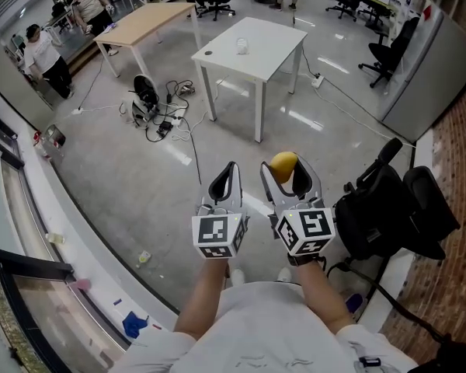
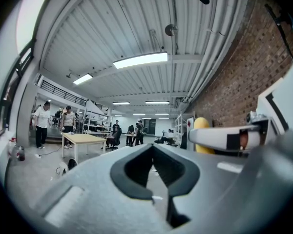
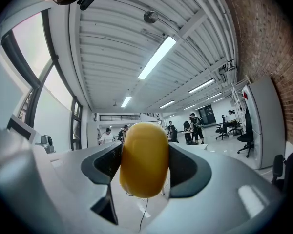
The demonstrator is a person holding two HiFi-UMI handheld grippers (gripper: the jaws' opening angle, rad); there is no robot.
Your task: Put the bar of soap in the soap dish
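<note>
A yellow oval bar of soap (image 1: pixel 283 162) (image 3: pixel 144 160) stands upright between the jaws of my right gripper (image 1: pixel 287 173) (image 3: pixel 144 165), which is shut on it. My left gripper (image 1: pixel 227 179) (image 2: pixel 154 152) is held beside it at chest height, shut with nothing in it. In the left gripper view the soap (image 2: pixel 201 124) and the right gripper's finger (image 2: pixel 224 138) show at the right. Both point out over the floor. A white table (image 1: pixel 272 61) stands ahead, with a small pale object (image 1: pixel 242 46) on it, too small to identify.
A wooden table (image 1: pixel 144 22) stands at the back left, with cables and gear (image 1: pixel 159 115) on the floor near it. Black office chairs (image 1: pixel 384 53) are at the right and a black chair (image 1: pixel 380 208) is close by. A window ledge (image 1: pixel 62 231) runs along the left.
</note>
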